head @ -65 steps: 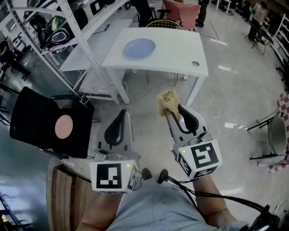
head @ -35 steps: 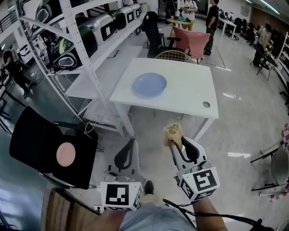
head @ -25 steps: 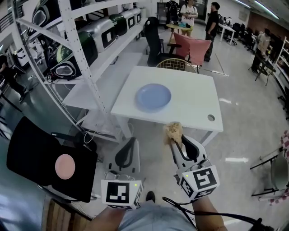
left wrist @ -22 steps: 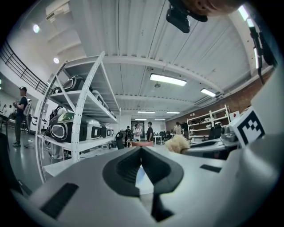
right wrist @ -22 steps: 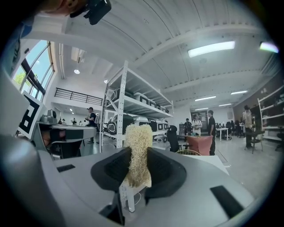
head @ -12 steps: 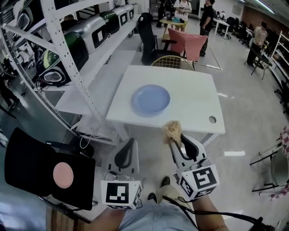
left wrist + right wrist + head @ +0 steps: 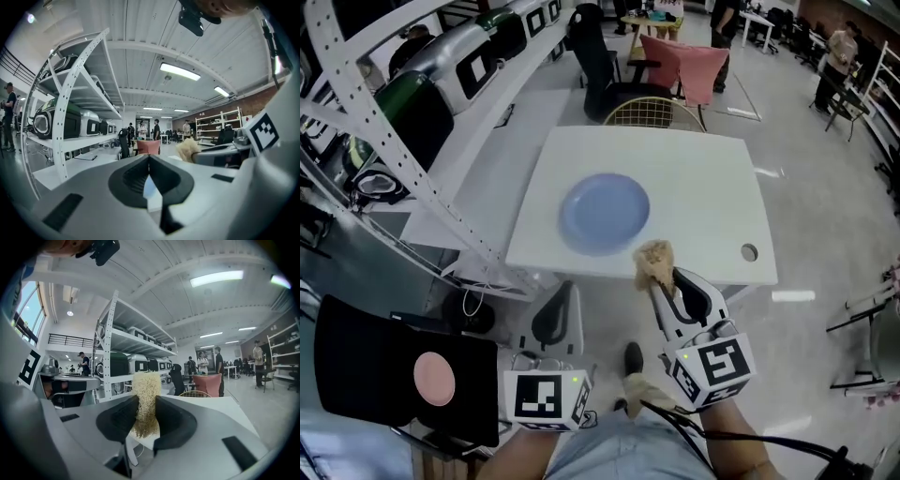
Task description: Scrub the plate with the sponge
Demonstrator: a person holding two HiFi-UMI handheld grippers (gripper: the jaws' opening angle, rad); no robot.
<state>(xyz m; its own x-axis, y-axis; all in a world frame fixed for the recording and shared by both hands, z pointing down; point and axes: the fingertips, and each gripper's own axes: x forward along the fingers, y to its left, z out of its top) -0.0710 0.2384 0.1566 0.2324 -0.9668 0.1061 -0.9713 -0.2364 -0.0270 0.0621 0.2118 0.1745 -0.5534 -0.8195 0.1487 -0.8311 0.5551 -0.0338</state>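
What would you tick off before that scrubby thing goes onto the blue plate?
1. Sponge gripped in the right claw: ok, jaws shut on it.
2. Blue plate lying flat on the white table: ok.
3. Tabletop between sponge and plate bare: ok.
4. Sponge touching the plate: not ok, it is in the air by the table's near edge.
5. Left claw free: ok, shut and empty.
6. Where the plate is dirty: cannot tell.
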